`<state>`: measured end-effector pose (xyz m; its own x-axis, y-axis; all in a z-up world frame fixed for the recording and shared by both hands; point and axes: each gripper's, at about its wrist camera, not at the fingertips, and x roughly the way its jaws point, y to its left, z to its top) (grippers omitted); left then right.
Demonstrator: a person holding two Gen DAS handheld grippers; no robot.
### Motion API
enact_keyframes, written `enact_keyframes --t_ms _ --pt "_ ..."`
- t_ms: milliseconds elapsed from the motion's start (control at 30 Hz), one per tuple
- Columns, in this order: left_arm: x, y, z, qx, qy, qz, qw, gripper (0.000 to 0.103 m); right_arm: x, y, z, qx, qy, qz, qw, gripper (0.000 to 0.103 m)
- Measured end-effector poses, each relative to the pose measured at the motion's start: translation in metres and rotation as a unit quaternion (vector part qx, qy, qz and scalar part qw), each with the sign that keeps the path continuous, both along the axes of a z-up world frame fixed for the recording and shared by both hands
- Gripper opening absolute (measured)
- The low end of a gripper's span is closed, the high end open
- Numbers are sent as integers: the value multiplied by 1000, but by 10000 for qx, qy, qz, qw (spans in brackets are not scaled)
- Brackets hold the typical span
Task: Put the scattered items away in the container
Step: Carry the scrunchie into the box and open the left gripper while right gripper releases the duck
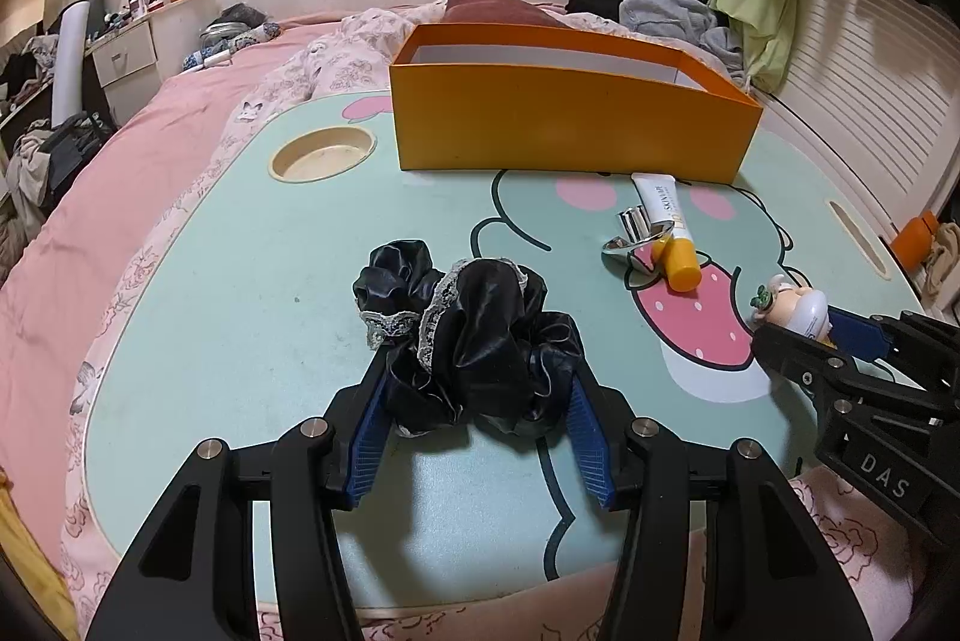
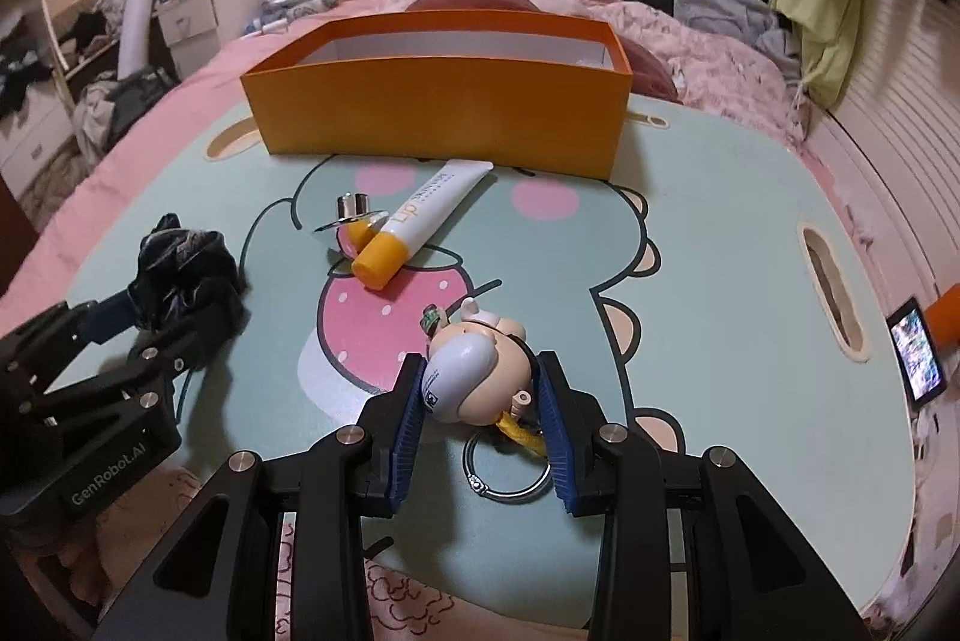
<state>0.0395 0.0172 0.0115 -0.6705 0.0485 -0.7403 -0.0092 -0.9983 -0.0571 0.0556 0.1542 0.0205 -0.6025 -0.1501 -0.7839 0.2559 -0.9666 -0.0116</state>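
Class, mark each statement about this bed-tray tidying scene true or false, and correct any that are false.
1. The left tool is closed on the black satin scrunchie with lace trim. True.
2. The white lip-balm tube with the orange cap lies inside the orange cardboard box. False: it lies on the mint cartoon tray table, in front of the box.
3. The right tool grips the round cartoon figure keychain. True.
4. The keychain's metal ring hangs in the air. False: it rests on the table.
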Motion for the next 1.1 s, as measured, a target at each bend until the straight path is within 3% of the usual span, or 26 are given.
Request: enact_keyframes --t_ms 400,567,667,1100 --pt "1 1 0 -3 58 1 10000 53 4 1 3 -55 86 44 9999 35" --pt "23 5 20 -109 854 -56 9963 53 17 2 16 -132 595 90 9981 35" --pt "29 12 26 -221 1075 -175 9938 53 23 4 23 -238 852 124 9960 35" --pt "21 9 27 -136 918 -238 9954 53 19 4 23 -280 793 121 9964 35"
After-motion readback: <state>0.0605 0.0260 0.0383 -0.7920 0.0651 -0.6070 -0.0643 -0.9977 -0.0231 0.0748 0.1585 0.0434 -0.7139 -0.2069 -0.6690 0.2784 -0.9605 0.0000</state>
